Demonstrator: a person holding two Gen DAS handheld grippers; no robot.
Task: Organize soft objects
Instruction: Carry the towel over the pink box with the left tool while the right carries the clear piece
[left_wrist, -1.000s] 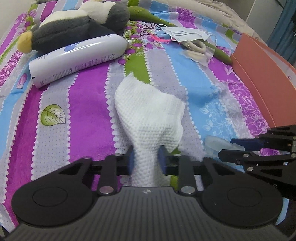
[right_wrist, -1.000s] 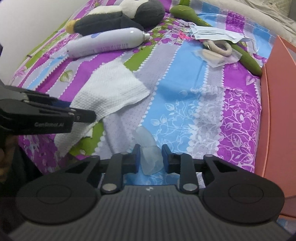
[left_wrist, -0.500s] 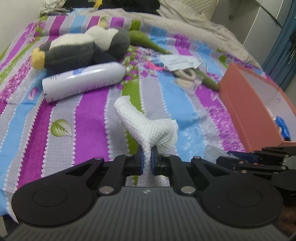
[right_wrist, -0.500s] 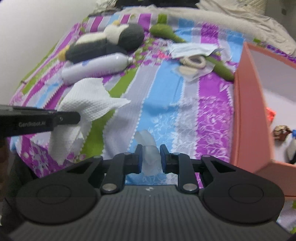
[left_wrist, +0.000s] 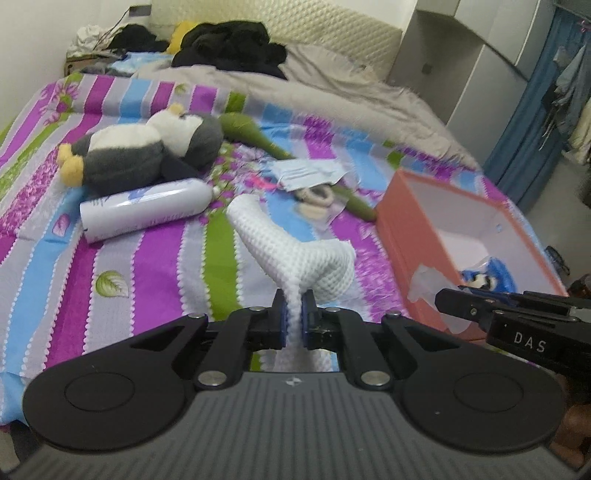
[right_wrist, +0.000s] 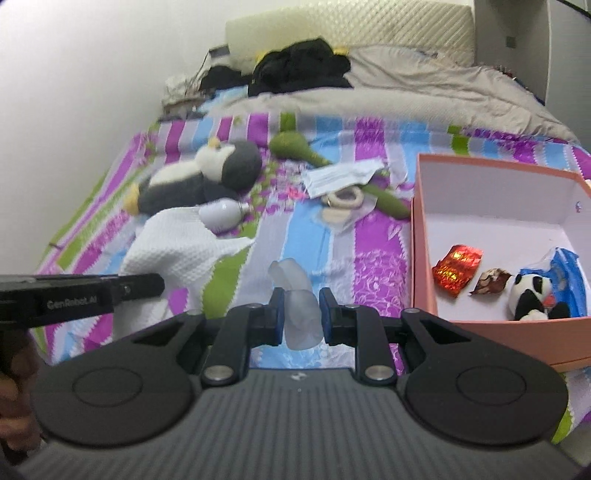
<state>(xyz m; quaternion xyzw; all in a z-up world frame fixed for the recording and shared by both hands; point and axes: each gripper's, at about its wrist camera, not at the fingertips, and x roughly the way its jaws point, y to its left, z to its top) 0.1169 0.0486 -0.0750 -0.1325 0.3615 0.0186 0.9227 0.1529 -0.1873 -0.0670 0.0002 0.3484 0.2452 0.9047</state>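
My left gripper (left_wrist: 293, 317) is shut on a white waffle-textured cloth (left_wrist: 291, 254), which hangs bunched above the striped bedspread (left_wrist: 147, 266). The same cloth (right_wrist: 184, 254) shows at the left of the right wrist view. My right gripper (right_wrist: 300, 314) is shut on a soft translucent piece (right_wrist: 295, 295), lifted off the bed. To the right stands an open salmon-pink box (right_wrist: 421, 229) holding a small panda toy (right_wrist: 530, 295), a red foil wrapper (right_wrist: 457, 267) and a blue packet (right_wrist: 567, 273). The box (left_wrist: 402, 221) also appears right of the left gripper.
A grey and white plush penguin (left_wrist: 147, 151) lies at the back left with a white bottle (left_wrist: 144, 208) in front of it. A green plush (left_wrist: 255, 134), a face mask (left_wrist: 306, 171) and a cream ring (left_wrist: 317, 194) lie mid-bed. Dark clothes (left_wrist: 229, 48) sit by the headboard.
Both grippers have risen from the bed, each lifting its item. The left jaws closed tighter on the cloth, which now hangs gathered. The box interior has come into view.
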